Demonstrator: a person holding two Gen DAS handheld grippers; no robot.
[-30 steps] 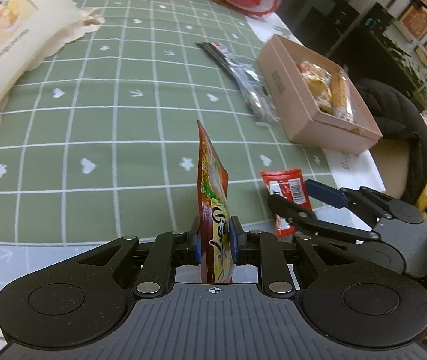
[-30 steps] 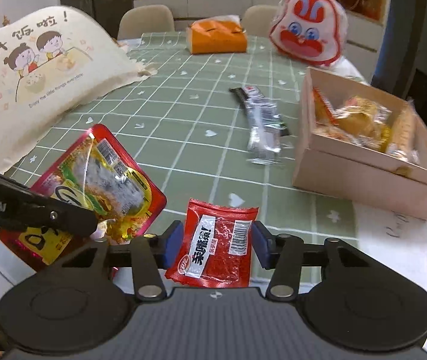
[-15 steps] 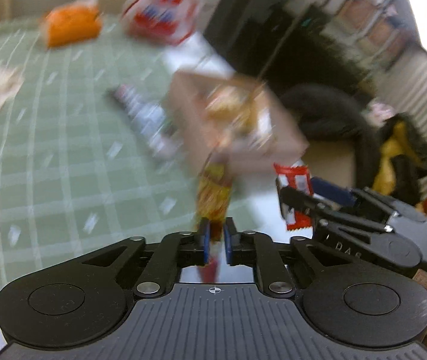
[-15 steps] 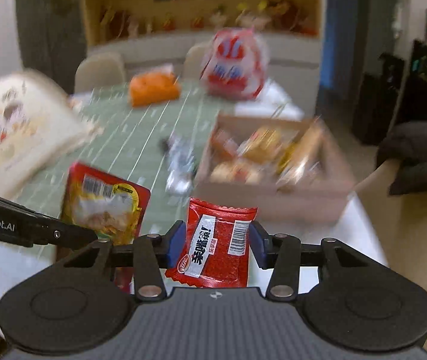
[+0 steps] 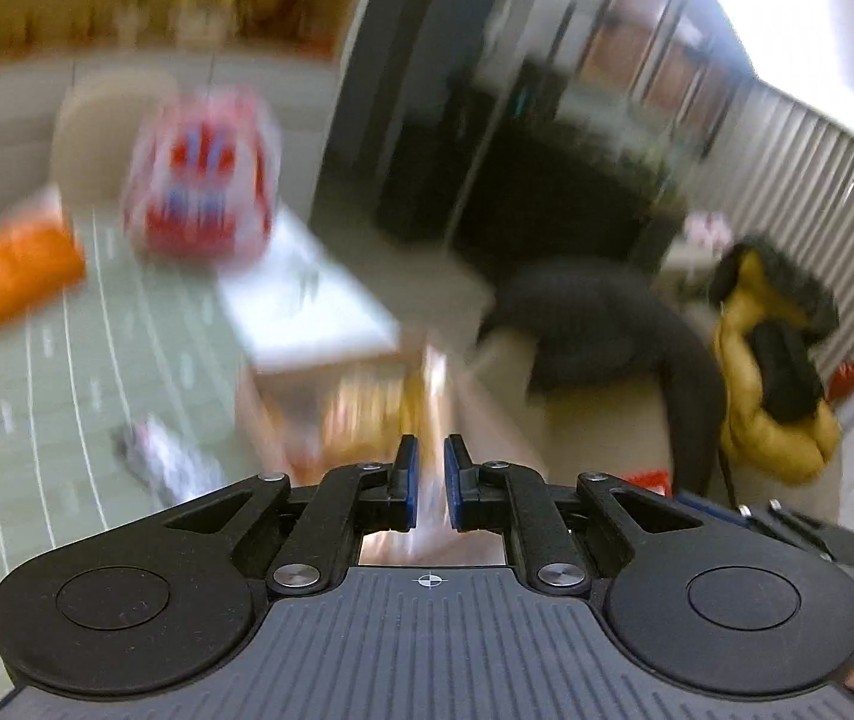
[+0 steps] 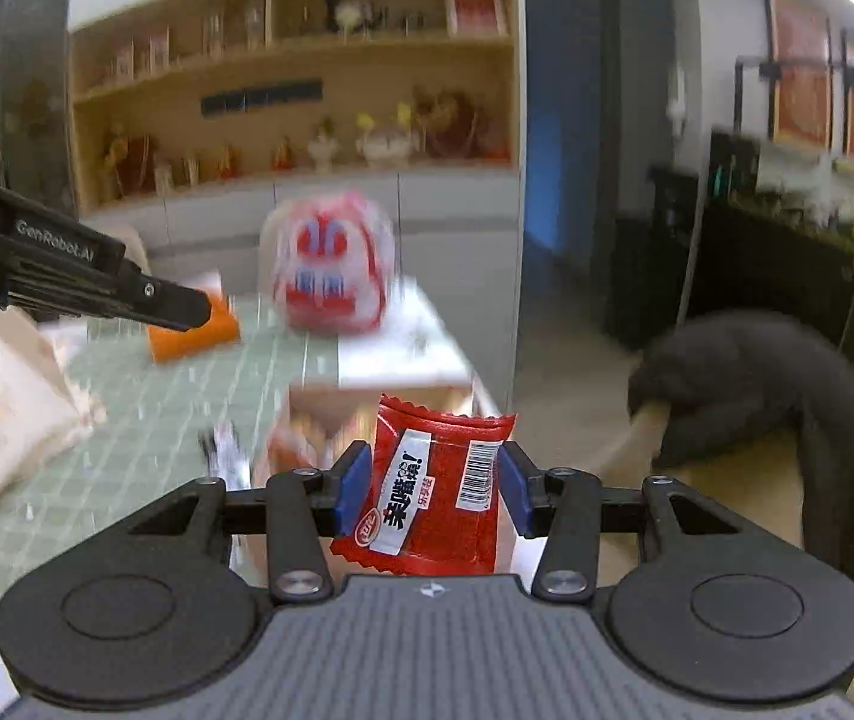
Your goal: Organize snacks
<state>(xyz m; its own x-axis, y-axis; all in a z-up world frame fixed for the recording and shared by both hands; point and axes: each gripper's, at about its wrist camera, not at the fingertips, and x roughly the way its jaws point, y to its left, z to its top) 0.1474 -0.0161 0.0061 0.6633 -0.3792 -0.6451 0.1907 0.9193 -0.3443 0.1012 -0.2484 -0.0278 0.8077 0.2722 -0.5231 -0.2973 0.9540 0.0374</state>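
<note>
right gripper (image 6: 434, 483) jaws clamp red snack packet (image 6: 427, 492) – left gripper (image 5: 430, 480) jaws narrow, contents blurred, cannot tell.

Packet (image 6: 427, 492): glossy red plastic film; gripper (image 6: 434, 489): matt black plastic, ribbed top, blue pads; tablecloth (image 6: 198, 396): smooth green; shelves (image 6: 294, 60): wood.

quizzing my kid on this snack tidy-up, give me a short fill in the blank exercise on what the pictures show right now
1. The right tongs are closed on a small ____ plastic snack packet printed with a barcode.
2. The blurred orange box rests on a ____ checked tablecloth.
3. Behind the table, ornaments stand on wooden ____.
4. The black coat is draped over a ____.

Missing words: red; green; shelves; chair
</note>
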